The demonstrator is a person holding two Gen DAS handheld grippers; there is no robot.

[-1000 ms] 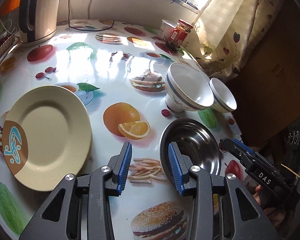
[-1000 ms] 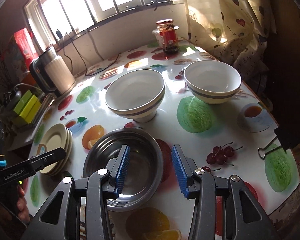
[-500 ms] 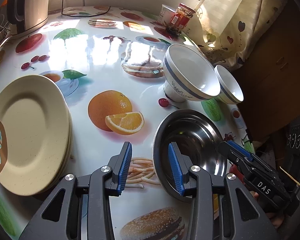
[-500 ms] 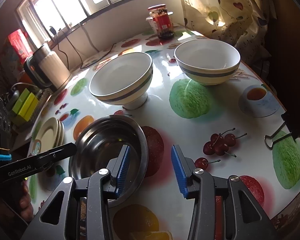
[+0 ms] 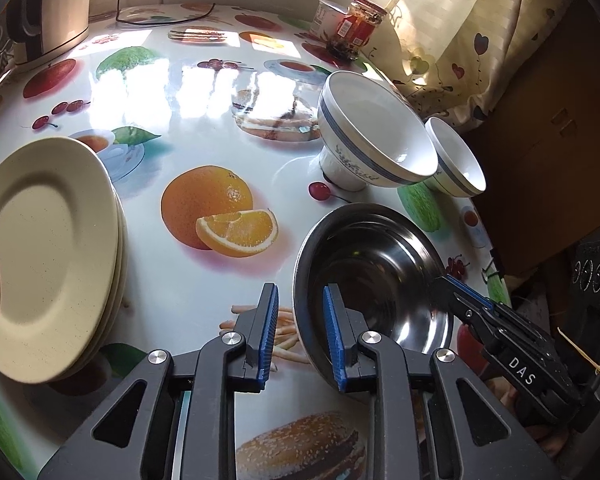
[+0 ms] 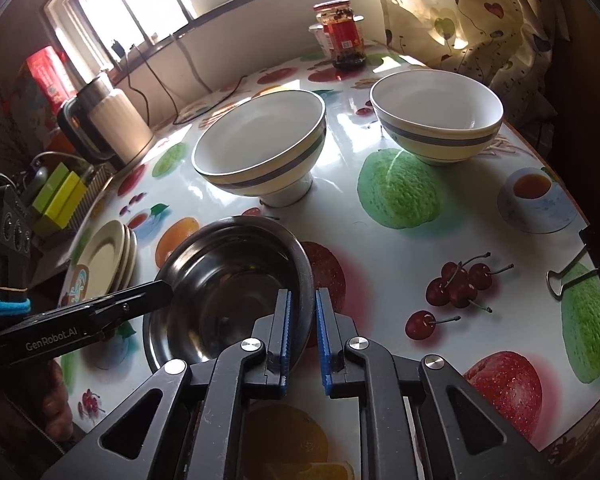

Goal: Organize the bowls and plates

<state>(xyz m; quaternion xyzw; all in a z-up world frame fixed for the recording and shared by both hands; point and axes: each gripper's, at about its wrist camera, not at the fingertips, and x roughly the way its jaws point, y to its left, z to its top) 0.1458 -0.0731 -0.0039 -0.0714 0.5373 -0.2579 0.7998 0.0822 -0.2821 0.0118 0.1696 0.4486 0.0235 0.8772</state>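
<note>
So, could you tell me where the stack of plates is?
The plates sit at the left wrist view's left edge, beside the printed orange.

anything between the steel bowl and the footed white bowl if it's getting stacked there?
Nothing visible. The steel bowl has both grippers straddling its rim: right gripper, left gripper. Only bare printed tablecloth lies between it and the footed white bowl. The second white bowl sits off to the side.

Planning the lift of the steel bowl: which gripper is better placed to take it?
Right: the right gripper has its fingers close on either side of the steel bowl rim. The left gripper straddles the opposite rim, wider open.
</note>
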